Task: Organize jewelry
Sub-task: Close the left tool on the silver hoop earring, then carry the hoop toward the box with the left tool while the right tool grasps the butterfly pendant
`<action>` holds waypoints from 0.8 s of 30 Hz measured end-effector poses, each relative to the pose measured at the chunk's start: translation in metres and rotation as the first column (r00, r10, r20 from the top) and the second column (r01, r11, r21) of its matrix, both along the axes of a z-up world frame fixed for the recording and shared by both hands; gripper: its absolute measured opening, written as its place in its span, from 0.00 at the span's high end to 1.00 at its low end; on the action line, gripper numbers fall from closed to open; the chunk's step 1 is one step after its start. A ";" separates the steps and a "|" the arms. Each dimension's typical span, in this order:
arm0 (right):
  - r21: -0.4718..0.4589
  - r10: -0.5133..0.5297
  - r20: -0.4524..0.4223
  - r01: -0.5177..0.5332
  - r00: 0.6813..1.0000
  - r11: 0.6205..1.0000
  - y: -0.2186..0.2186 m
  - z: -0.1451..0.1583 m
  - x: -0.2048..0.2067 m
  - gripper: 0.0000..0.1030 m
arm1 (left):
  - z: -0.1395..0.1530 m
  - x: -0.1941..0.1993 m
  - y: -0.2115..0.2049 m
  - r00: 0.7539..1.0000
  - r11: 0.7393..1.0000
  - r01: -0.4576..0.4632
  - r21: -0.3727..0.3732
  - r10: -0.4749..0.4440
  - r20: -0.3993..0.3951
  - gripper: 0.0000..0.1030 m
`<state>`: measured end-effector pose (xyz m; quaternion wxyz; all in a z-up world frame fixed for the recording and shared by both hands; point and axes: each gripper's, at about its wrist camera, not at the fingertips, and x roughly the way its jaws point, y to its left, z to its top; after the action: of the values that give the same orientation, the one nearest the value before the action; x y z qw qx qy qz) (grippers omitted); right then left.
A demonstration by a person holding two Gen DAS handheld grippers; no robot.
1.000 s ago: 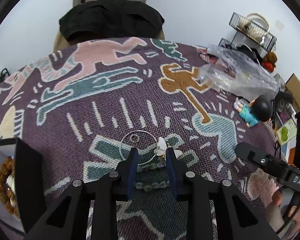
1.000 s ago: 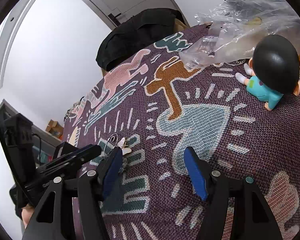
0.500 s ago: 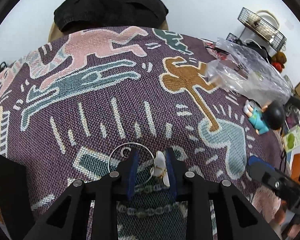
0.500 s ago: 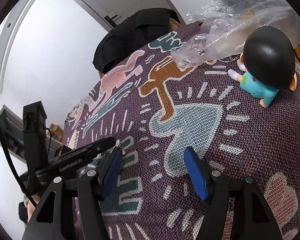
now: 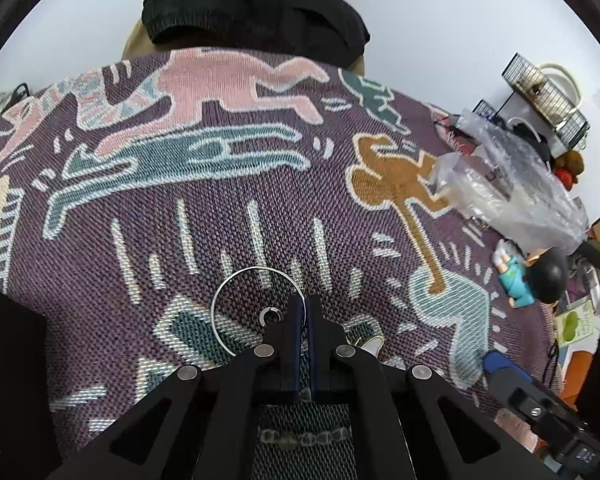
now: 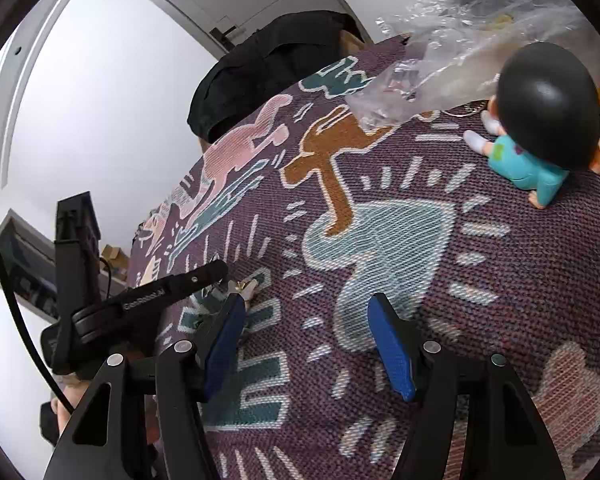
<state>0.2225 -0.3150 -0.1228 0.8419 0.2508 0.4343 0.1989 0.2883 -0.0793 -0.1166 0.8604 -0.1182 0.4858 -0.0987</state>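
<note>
A thin silver hoop (image 5: 236, 280) lies on the patterned purple cloth (image 5: 220, 220). My left gripper (image 5: 305, 308) is shut on the hoop's right side, at its tips. A small silver ring (image 5: 269, 315) lies inside the hoop. A white and gold charm (image 5: 371, 345) peeks out right of the fingers and shows in the right wrist view (image 6: 246, 288). A string of pale green beads (image 5: 304, 438) lies under the gripper body. My right gripper (image 6: 306, 320) is open and empty over the cloth, to the right of the left gripper (image 6: 220, 270).
A crumpled clear plastic bag (image 5: 508, 192) and a doll with black hair and teal clothes (image 5: 532, 276) sit at the right. A black garment (image 5: 252, 12) lies at the cloth's far edge. A dark box wall (image 5: 8, 368) stands at the left.
My left gripper has closed from open onto the hoop's right side. It moved forward, so the beads now lie under its body. The right gripper stays open, shifted slightly.
</note>
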 end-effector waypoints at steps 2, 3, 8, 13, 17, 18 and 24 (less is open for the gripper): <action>-0.002 0.013 -0.002 -0.013 1.000 1.000 0.006 0.000 0.002 0.37 | 0.007 -0.004 0.005 1.000 1.000 -0.002 -0.002 0.002 0.019 0.98; -0.003 0.022 -0.003 -0.022 1.000 1.000 0.010 0.001 0.003 0.37 | 0.011 -0.006 0.007 1.000 1.000 -0.002 -0.003 0.002 0.028 0.98; 0.001 0.063 -0.023 -0.063 0.998 0.998 0.031 0.005 0.011 0.36 | 0.031 -0.016 0.020 0.997 1.000 -0.003 -0.017 0.004 0.075 0.98; -0.053 0.099 -0.034 -0.101 0.994 0.993 0.058 0.006 0.021 0.36 | 0.048 -0.026 0.034 0.993 0.999 -0.017 -0.034 0.021 0.114 0.99; -0.111 0.111 -0.051 -0.116 0.993 0.987 0.074 0.003 0.027 0.36 | 0.061 -0.035 0.048 0.988 0.998 -0.032 -0.052 0.039 0.147 0.99; -0.128 0.115 -0.053 -0.121 0.992 0.984 0.079 0.003 0.028 0.36 | 0.064 -0.037 0.052 0.987 0.998 -0.036 -0.056 0.044 0.157 0.99; -0.246 0.125 -0.068 -0.138 0.990 0.959 0.103 0.001 0.036 0.36 | 0.080 -0.050 0.073 0.978 0.995 -0.055 -0.078 0.069 0.198 0.99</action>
<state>0.2587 -0.2121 -0.1223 0.8403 0.1184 0.4931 0.1917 0.2385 -0.0066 -0.0371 0.9028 -0.1536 0.3888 -0.1005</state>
